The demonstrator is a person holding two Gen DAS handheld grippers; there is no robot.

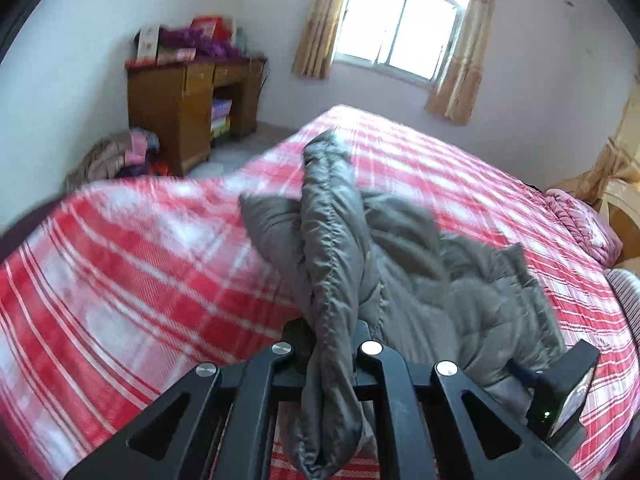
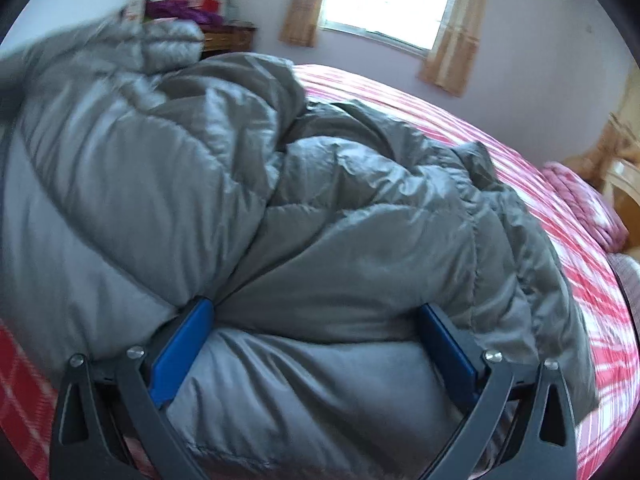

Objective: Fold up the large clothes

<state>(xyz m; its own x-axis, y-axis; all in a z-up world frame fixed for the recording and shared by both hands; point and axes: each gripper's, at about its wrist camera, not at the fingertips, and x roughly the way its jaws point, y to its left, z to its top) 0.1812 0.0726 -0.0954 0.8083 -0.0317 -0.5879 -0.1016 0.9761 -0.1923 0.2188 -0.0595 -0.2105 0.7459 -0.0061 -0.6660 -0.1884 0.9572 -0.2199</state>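
I see a big bed with a red and white checked sheet (image 1: 120, 280), soft and wrinkly. On it lies a puffy grey quilted coat (image 2: 240, 184), shiny and lumpy. A brown wooden desk (image 1: 172, 120) has bright boxes on top. My right gripper (image 2: 316, 344) is wide open with coat bulging between its blue pads (image 2: 182, 344). My left gripper (image 1: 326, 348) pinches a thick coat edge tight

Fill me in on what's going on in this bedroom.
A person is folding a grey puffer jacket on the red plaid bed. The left hand-held gripper is shut on a bunched strip of the jacket, lifting it. The right hand-held gripper is open, its blue pads straddling a thick fold.
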